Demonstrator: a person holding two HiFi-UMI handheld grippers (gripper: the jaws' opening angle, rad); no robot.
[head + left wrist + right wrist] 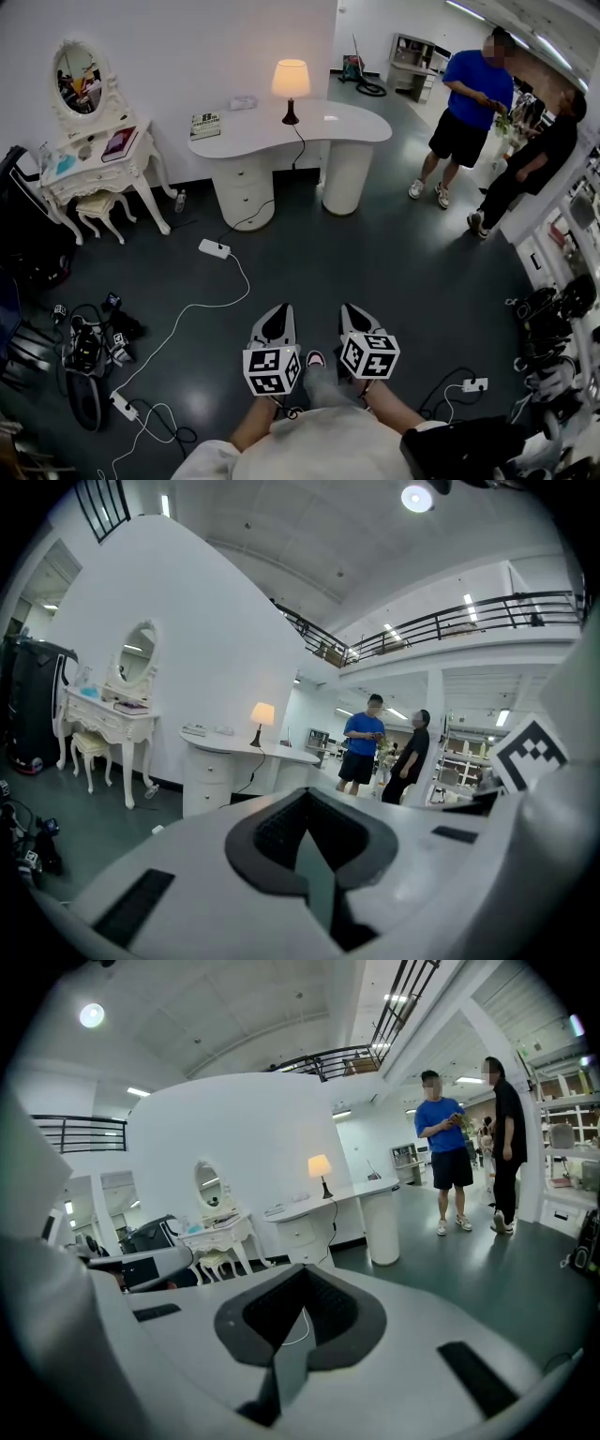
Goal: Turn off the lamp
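Note:
The lamp is lit, with a cream shade on a dark base, and stands on the curved white desk against the far wall. Its dark cord hangs over the desk edge to a white power strip on the floor. The lamp also shows small and far off in the left gripper view and in the right gripper view. My left gripper and right gripper are side by side low over the dark floor, well short of the desk. Both point toward it, shut and empty.
Two people stand at the right of the desk. A white vanity table with an oval mirror and a stool stands at the left. Cables and dark gear lie on the floor at left, shelves at right.

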